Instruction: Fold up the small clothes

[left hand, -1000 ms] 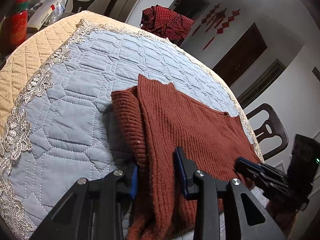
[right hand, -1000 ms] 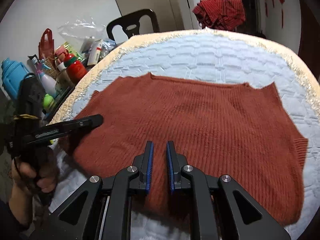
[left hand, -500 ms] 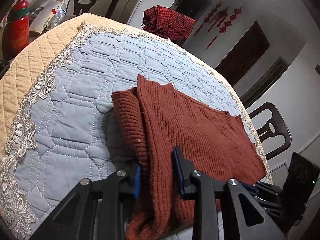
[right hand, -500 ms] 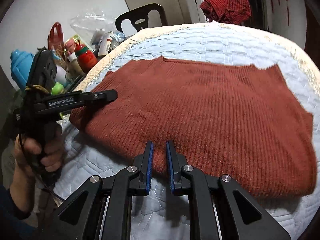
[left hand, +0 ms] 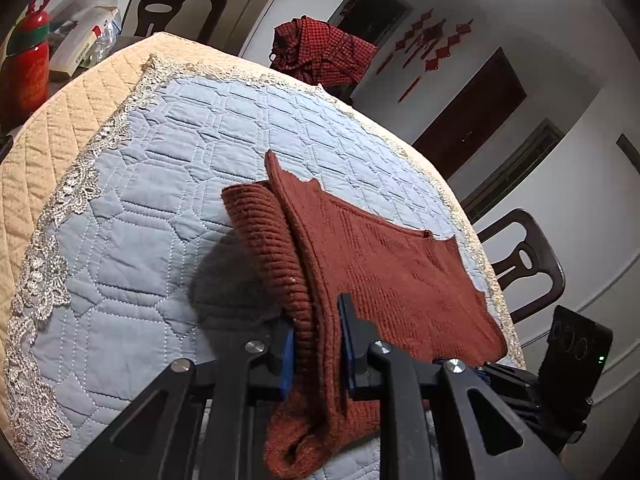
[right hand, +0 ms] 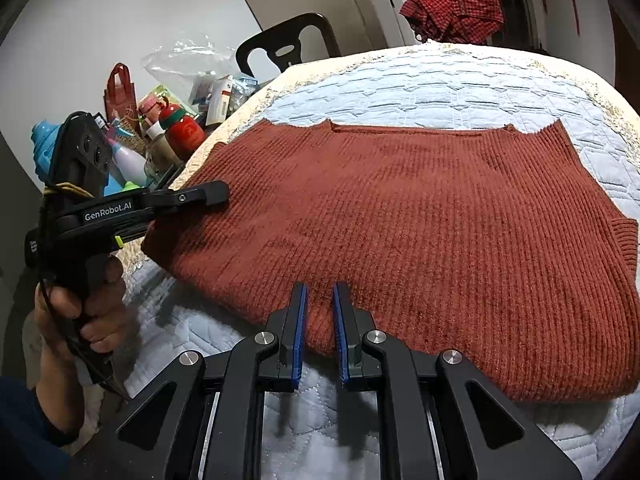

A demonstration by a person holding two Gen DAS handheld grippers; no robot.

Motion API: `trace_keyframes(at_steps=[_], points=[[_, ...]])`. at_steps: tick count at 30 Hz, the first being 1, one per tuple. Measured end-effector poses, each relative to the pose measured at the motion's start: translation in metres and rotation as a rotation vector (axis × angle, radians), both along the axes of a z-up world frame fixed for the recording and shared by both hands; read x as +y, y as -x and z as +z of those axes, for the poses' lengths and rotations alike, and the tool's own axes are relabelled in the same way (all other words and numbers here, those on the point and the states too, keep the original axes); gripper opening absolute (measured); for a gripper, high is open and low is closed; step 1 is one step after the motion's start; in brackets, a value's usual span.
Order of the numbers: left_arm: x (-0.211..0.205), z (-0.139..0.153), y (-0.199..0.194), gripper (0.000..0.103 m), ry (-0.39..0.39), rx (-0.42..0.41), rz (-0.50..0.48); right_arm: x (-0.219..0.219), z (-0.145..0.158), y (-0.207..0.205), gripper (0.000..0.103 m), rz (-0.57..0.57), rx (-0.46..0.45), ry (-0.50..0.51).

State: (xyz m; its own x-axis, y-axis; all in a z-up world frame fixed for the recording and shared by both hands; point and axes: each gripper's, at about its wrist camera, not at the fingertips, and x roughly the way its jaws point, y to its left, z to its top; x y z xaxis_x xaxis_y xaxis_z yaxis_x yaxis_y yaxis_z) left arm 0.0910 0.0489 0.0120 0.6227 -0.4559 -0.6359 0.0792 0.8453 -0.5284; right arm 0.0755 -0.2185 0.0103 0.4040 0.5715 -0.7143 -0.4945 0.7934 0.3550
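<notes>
A rust-brown ribbed knit sweater (right hand: 420,240) lies spread on the blue quilted table cover (right hand: 460,92). In the left wrist view the sweater (left hand: 384,276) has its near-left edge bunched into a thick roll. My left gripper (left hand: 316,344) is shut on that bunched edge at the near-left corner; it also shows from the side in the right wrist view (right hand: 208,196). My right gripper (right hand: 319,324) is shut on the sweater's near hem, which is pinched between its blue pads.
A red checked shirt (right hand: 452,4) hangs over a chair at the far side. Bottles, a red thermos (right hand: 182,130) and bags crowd a stand to the left. Dark chairs (left hand: 524,264) stand around the round table. The beige lace border (left hand: 52,208) rims the cover.
Both grippers have drawn back toward the near edge, dragging the sweater's near hem with them. The left jaws have closed tighter on the bunched edge.
</notes>
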Motion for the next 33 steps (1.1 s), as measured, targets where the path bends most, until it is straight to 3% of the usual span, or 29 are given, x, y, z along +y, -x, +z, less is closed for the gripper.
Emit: trace_keyframes(at_steps=[13,23,27,33], points=[[-0.012,0.022,-0.008,0.017,0.155,-0.019,-0.08,-0.021,0.01,-0.005,0.013,-0.045,-0.003,-0.084],[-0.079,0.054,-0.033,0.016,0.24,-0.058,-0.244,-0.075,0.026,-0.006,0.013,-0.193,-0.039,-0.113],[-0.116,0.044,-0.047,0.016,0.257,-0.017,-0.311,-0.101,0.024,-0.006,0.014,-0.266,-0.028,-0.12],[-0.157,0.005,-0.058,0.017,0.226,0.096,-0.411,-0.128,0.013,-0.008,0.014,-0.335,0.017,-0.144]])
